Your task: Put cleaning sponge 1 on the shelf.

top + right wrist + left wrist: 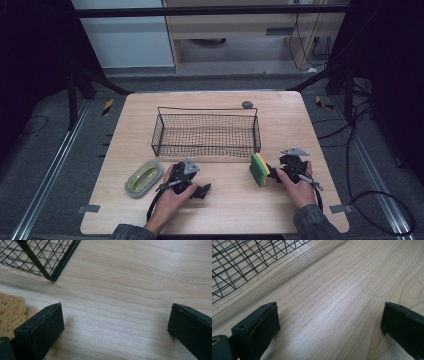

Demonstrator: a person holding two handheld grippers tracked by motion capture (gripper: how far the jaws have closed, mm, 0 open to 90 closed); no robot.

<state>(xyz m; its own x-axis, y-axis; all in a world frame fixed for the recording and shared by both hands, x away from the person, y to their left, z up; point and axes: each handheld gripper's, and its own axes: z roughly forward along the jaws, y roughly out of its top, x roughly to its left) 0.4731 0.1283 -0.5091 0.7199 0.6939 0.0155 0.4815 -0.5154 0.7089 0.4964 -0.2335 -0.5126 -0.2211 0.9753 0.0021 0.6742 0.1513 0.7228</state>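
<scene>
Your right gripper has its jaws wide apart and nothing is between them; in the right gripper view you see only bare table in the gap. The sponge, yellow with a green scouring face, stands on its edge just outside one jaw, touching it or almost. Here is the risk: if you close now, the jaws will meet on air, and the outer side of that jaw can push the sponge so it falls flat or slides away. You would first need to bring the gripper sideways until the sponge is really between the fingers.

Your left gripper also has its jaws apart and empty, resting low over the wood. The green soap dish lies behind your left hand, not before the fingers, so a careless pull back of the arm could knock it.

The wire basket is beyond both grippers; a fast lift could catch its near rim.

The high view gives you the whole layout and the green face of the sponge. The right gripper view shows instead the porous yellow texture beside the jaw, and that the gap is empty. The left gripper view shows the basket mesh ahead of the fingers.
</scene>
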